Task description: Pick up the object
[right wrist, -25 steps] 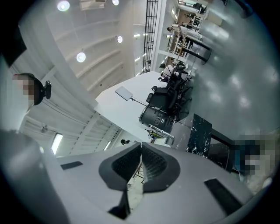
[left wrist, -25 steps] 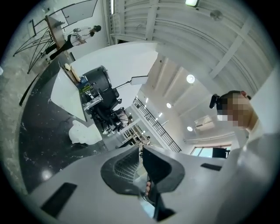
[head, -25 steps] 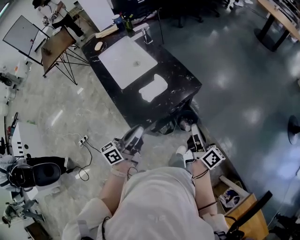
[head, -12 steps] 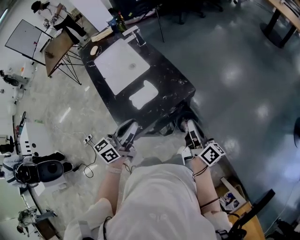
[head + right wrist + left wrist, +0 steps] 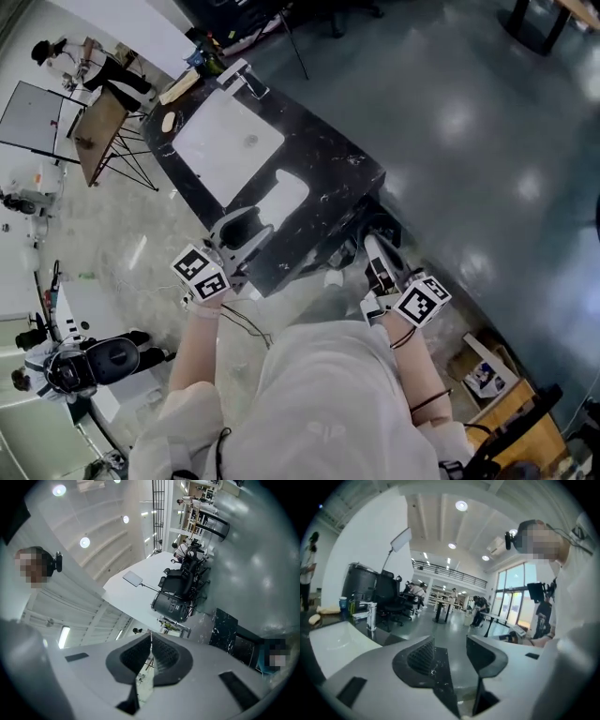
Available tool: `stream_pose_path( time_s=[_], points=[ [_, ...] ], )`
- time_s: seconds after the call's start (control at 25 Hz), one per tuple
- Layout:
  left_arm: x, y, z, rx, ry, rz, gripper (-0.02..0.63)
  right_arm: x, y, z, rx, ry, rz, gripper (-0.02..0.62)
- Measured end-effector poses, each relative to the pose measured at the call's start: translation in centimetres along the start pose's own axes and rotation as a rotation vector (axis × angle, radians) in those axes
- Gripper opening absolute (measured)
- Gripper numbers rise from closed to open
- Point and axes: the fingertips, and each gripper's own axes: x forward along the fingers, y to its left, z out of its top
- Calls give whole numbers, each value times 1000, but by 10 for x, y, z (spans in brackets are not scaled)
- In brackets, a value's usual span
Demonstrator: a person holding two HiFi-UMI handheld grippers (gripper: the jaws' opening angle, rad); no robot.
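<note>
Head view: noted the left gripper (image 5: 251,228) over the near left edge of the black table (image 5: 337,173), and the right gripper (image 5: 370,248) off the table's near edge, further right. Found a white basin (image 5: 225,141) set into the far half of the table and a tan round item (image 5: 169,120) at the far left corner. Cannot tell which thing there is the object, so placed it only as somewhere on the table top, apart from both tools. Left gripper view: found the left gripper (image 5: 451,639) released, jaws just lately opening, with nothing between them but bare dark table top. Saw the white basin (image 5: 333,641) off to the left. Right gripper view: found the right gripper (image 5: 150,639) clenched, pads together on nothing, pointing across the room and not at the table top. Judged the step in hand as the approach, with the pickup not yet begun. Judged the next move to call for carrying the open left gripper farther over the table, settling on one target, then lowering a jaw to either side of it before closing.
</note>
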Motion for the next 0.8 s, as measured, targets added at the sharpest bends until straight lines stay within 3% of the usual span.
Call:
stream_pose_path(
  time_s=[0.12, 0.28, 0.56, 0.8],
  points=[
    [18, 17, 1, 145, 81, -128, 246, 10, 5, -7, -14, -25, -18, 23],
    [44, 45, -6, 276, 158, -289, 276, 26, 8, -17, -26, -62, -48, 23],
    [81, 79, -46, 430, 377, -574, 298, 42, 2, -40, -33, -125, -128, 23],
    [100, 89, -87, 478, 485, -793, 307, 50, -18, -59, -25, -154, -207, 23]
  ],
)
